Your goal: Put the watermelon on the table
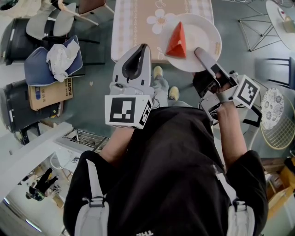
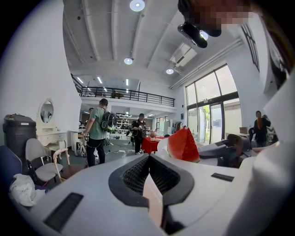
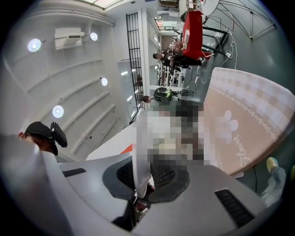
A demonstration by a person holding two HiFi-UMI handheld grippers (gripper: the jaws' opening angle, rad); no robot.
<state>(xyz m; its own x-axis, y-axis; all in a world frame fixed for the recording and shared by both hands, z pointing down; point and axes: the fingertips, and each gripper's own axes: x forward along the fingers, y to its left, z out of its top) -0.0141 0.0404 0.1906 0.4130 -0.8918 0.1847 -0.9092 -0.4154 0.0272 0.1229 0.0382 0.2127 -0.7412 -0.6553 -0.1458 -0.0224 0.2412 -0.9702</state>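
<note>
**Watermelon wedge rides on a held plate**

1 red watermelon wedge (image 1: 177, 41) stands upright on a white plate (image 1: 206, 30). The right gripper (image 1: 203, 55) has its jaws clamped on the plate's near rim. In the head view the plate overlaps the near edge of the table (image 1: 138, 25) with its checked, flower-printed cloth. The left gripper (image 1: 136, 62) is just beside the plate, its jaws pressed together on nothing.

- Setting: a large double-height hall, studio-like rather than domestic.
- Overhead: a mezzanine railing (image 2: 126, 94) and round ceiling lights (image 2: 137, 5).
- One side: full-height glazing (image 2: 209, 108).
- Grey floor (image 1: 94, 99): loose chairs (image 1: 46, 23), a cloth-covered desk (image 1: 133, 27), a person wearing a backpack (image 2: 97, 133).
</note>
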